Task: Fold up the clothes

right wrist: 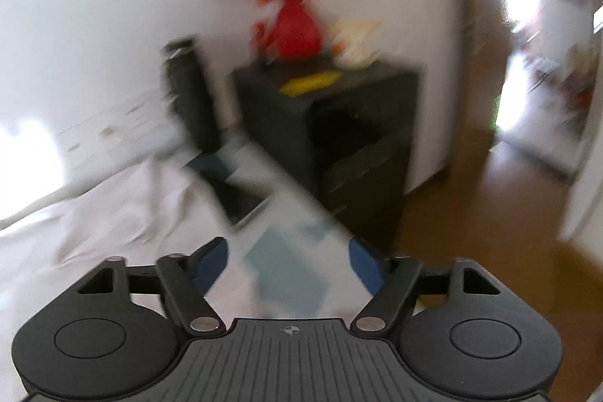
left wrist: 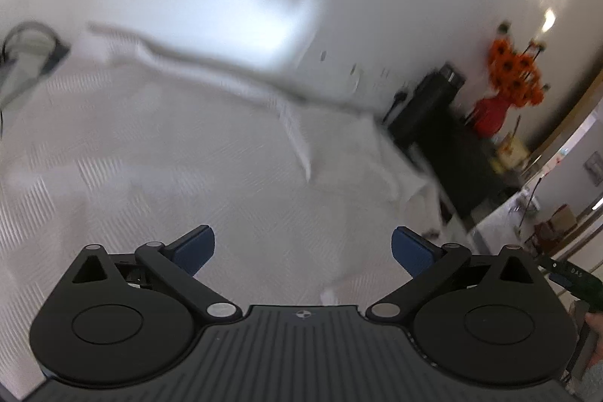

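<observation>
A pale garment with blue-grey patches [right wrist: 286, 251], blurred, is seen lying between the wide-spread fingers of the right gripper [right wrist: 288, 264], whether gripped cannot be told, while the left gripper [left wrist: 303, 251] is held wide and empty over the white bedspread [left wrist: 150, 145], near a black cabinet [right wrist: 339, 123].

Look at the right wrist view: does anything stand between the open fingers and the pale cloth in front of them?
Nothing visible does. The right hand-held gripper is open, and the blurred pale cloth with grey-blue patches runs straight into the gap between its fingers. The black cabinet and red vase stand farther back, out of the path.
</observation>
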{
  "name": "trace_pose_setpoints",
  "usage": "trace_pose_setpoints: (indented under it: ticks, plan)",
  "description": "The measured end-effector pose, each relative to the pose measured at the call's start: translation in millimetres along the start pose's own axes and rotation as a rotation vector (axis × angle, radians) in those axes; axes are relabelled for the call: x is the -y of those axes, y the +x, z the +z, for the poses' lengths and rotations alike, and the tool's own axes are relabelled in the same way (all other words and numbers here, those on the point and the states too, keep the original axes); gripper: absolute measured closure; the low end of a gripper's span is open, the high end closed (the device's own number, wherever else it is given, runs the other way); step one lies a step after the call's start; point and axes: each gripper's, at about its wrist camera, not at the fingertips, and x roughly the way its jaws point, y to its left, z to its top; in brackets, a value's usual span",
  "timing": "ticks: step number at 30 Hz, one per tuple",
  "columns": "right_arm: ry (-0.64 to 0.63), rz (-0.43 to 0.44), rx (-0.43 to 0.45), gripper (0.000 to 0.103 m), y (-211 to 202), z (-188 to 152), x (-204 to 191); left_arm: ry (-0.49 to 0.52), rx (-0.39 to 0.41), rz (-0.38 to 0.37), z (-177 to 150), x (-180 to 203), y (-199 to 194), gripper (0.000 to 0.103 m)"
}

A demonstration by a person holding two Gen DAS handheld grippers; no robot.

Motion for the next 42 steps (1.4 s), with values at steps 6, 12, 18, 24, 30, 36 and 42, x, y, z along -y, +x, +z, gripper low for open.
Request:
trace_pose_setpoints:
  ticks: [6, 12, 18, 24, 30, 36, 42]
  plan:
    - [-0.156, 0.194, -0.122, 0.061, 64, -41, -55, 0.005, -0.188, -0.003, -34, 32, 80, 0.035]
    - [-0.306, 0.262, -0.146, 0.067, 117, -51, -96, -0.031, -0.237, 0.072, -49, 42, 118, 0.045]
    - [-0.350, 0.319, -0.204, 0.075, 146, -53, -115, -0.066, -0.247, 0.110, -64, 47, 127, 0.075]
    - [-0.417, 0.341, -0.211, 0.100, 145, -62, -124, -0.096, -0.199, 0.126, -67, 51, 127, 0.093]
    - [-0.318, 0.334, -0.169, 0.101, 138, -48, -110, -0.066, -0.133, 0.125, -61, 68, 126, 0.095]
    - [-0.367, 0.300, -0.196, 0.101, 153, -51, -111, -0.043, -0.152, 0.174, -58, 69, 145, 0.095]
    - [-0.375, 0.279, -0.179, 0.099, 154, -59, -109, 0.004, -0.140, 0.183, -65, 75, 148, 0.073]
